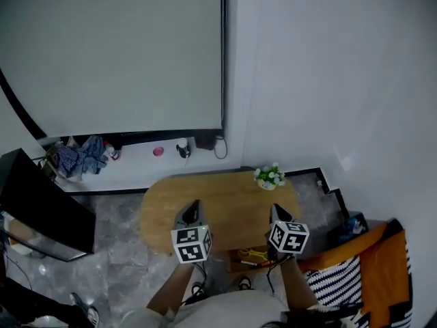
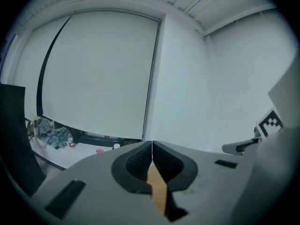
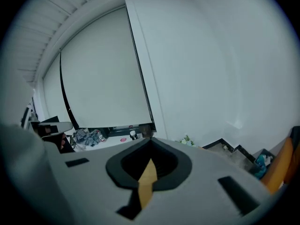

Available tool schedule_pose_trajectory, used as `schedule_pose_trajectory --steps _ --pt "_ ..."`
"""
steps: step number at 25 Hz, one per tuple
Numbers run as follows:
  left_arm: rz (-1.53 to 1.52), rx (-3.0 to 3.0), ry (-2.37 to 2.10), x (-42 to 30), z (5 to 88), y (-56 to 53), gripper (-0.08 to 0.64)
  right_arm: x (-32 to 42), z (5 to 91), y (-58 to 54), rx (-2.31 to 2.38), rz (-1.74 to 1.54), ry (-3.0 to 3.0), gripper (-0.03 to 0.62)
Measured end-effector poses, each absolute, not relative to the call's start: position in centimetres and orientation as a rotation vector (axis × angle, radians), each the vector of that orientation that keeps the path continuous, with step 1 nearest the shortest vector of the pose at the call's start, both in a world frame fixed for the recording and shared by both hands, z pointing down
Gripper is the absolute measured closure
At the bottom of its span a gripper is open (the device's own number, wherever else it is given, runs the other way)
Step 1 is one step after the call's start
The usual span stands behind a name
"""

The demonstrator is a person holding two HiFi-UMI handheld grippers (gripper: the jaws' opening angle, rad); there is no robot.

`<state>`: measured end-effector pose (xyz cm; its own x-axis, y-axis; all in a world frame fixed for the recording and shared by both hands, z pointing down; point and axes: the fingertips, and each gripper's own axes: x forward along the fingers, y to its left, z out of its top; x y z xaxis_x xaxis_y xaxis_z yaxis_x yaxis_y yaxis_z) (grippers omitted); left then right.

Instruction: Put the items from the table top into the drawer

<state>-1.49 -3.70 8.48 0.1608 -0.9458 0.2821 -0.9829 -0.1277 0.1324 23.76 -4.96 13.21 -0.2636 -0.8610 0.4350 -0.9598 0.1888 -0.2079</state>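
The oval wooden table point(image 1: 218, 214) bears only a small potted plant point(image 1: 270, 176), which also shows in the right gripper view as the plant point(image 3: 186, 140). Under the table's near edge an open drawer point(image 1: 250, 257) holds yellow things. My left gripper point(image 1: 193, 208) hangs high over the table's near left part, and its jaws point(image 2: 152, 147) are pressed together with nothing in them. Over the near right part my right gripper point(image 1: 276, 212) is raised likewise, shut and empty point(image 3: 150, 144). Both point towards the far wall, slightly downward.
A black screen point(image 1: 42, 214) stands at the left. The white sill point(image 1: 136, 162) under the window blind carries crumpled blue cloth point(image 1: 79, 156) and small items. An orange cover with a striped cushion point(image 1: 362, 268) lies at the right. Grey stone floor surrounds the table.
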Motion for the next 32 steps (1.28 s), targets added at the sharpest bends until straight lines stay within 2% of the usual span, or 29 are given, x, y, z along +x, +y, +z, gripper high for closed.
schedule_pose_trajectory --steps 32 --pt "0.232 2.177 -1.801 0.6 9.0 -5.1 0.551 23.7 11.3 -6.1 1.75 0.599 -2.223 0.6"
